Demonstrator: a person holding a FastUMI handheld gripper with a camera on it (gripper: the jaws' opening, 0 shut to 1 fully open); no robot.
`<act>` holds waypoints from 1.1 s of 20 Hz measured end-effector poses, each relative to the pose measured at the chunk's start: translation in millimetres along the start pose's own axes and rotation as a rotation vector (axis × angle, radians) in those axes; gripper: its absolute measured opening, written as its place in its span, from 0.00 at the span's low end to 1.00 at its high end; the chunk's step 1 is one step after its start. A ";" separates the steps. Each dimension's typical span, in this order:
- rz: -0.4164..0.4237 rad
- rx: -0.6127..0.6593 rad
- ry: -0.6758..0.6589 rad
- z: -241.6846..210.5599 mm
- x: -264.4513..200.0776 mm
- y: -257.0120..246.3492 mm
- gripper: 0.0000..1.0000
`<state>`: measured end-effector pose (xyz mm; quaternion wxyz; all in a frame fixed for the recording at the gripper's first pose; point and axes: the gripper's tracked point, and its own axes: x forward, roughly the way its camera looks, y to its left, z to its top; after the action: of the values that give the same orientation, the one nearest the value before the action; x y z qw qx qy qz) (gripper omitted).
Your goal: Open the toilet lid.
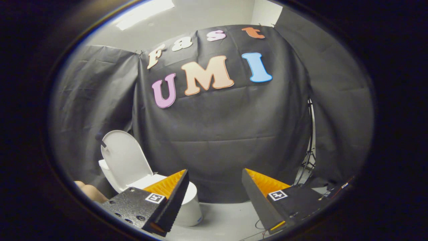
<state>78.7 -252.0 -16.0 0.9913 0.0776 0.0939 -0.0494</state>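
A white toilet [190, 209] stands on the floor beyond my left finger, partly hidden by it. Its lid [125, 159] is raised and leans back towards the black cloth wall, with a small dark tab at its upper left edge. My gripper [215, 175] is open, held back from the toilet and pointing to the right of it. Nothing lies between the fingers [167, 197].
Black cloth [220, 140] hangs all around as the booth's wall. A thin dark stand with cables [309, 157] rises at the right. Pale floor [227, 221] lies ahead between the fingers. Part of a person [90, 191] shows low at the left beside the toilet.
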 end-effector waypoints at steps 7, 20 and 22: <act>0.035 0.058 -0.001 2.1 -12.0 8.2 0.96; 0.086 -0.005 0.109 -39.7 -11.6 48.4 0.97; 0.073 -0.006 0.121 -43.5 -12.9 48.2 0.97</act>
<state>63.8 -196.4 -48.8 0.9852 0.0810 0.1506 -0.0083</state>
